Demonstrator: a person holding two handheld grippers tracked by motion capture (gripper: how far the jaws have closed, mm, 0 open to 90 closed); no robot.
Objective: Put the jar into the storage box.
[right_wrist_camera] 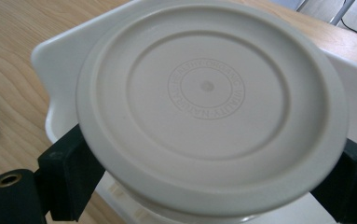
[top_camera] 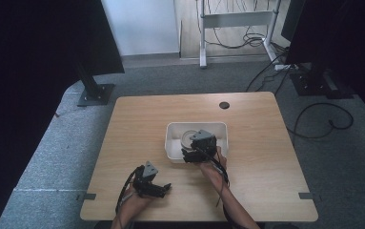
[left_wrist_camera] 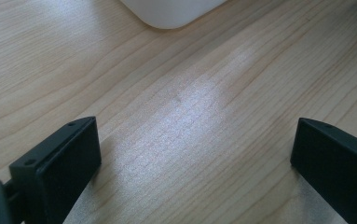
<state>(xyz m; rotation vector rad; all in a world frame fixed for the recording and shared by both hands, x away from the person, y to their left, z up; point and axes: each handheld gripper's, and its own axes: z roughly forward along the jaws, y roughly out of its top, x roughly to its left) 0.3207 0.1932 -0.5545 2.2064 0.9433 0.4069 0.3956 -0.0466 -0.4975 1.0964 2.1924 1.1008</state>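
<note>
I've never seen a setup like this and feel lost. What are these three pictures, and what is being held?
A person at a wooden table holds a hand-operated gripper in each hand. One picture looks down from above; the other two come from cameras riding on the grippers. The left gripper rests open over bare wood, with nothing between its black fingers. The right gripper is at a white bin, and its fingers are closed on a round off-white lid.

A tub (top_camera: 174,138) sits mid-counter (top_camera: 256,157), a round lid (right_wrist_camera: 209,107) over it between the right hand-held gripper's (top_camera: 200,151) jaws. The left hand-held gripper (top_camera: 152,183) rests nearer, leftward.
</note>
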